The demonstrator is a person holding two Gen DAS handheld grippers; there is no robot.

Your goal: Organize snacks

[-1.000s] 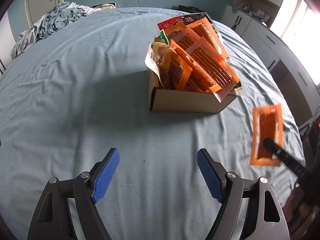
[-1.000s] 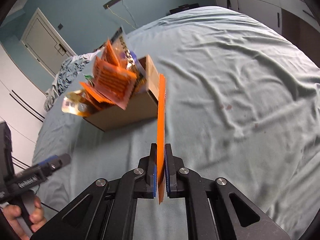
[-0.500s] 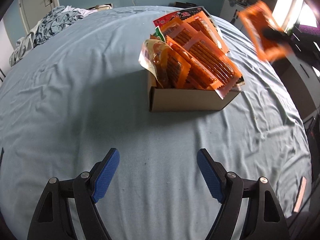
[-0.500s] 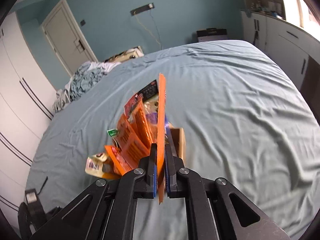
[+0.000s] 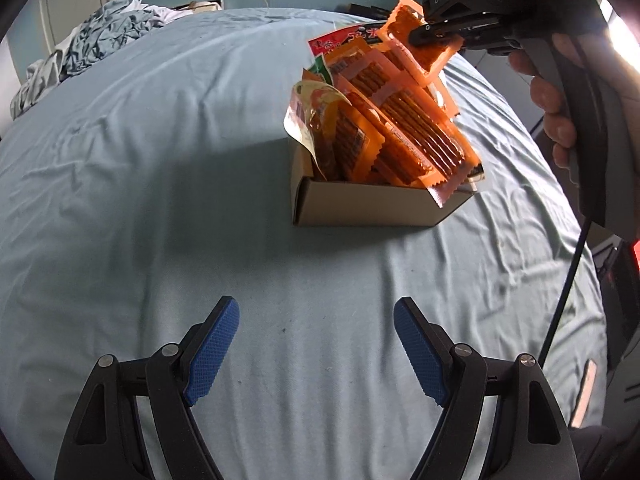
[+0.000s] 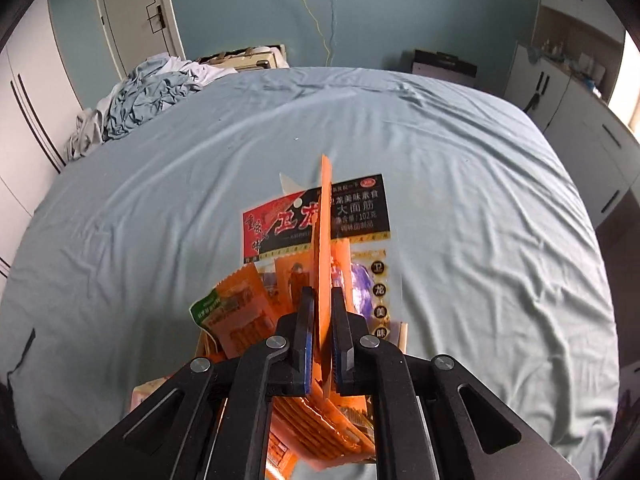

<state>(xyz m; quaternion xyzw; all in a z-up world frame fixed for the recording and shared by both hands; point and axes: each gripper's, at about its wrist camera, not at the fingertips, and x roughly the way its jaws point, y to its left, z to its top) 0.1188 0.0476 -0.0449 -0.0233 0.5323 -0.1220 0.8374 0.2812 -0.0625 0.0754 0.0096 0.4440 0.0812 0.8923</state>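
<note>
A cardboard box [image 5: 372,204] stands on the blue bed sheet, stuffed with several orange snack packets [image 5: 404,120] and a red-and-black packet [image 6: 352,212]. My right gripper [image 6: 320,300] is shut on a flat orange snack packet [image 6: 325,240], seen edge-on, and holds it above the far end of the box. In the left wrist view the same packet [image 5: 434,54] hangs from the right gripper [image 5: 420,34] over the box. My left gripper [image 5: 316,320] is open and empty, low over the sheet in front of the box.
A heap of blue-grey clothes [image 6: 140,96] lies at the bed's far left. White cabinets [image 6: 580,92] line the right wall, and a door [image 6: 128,12] is at the back left. The wrinkled sheet [image 5: 140,160] spreads around the box.
My right gripper has carried the orange packet from the right side of the bed up and over the box. My left gripper has stayed open in place.
</note>
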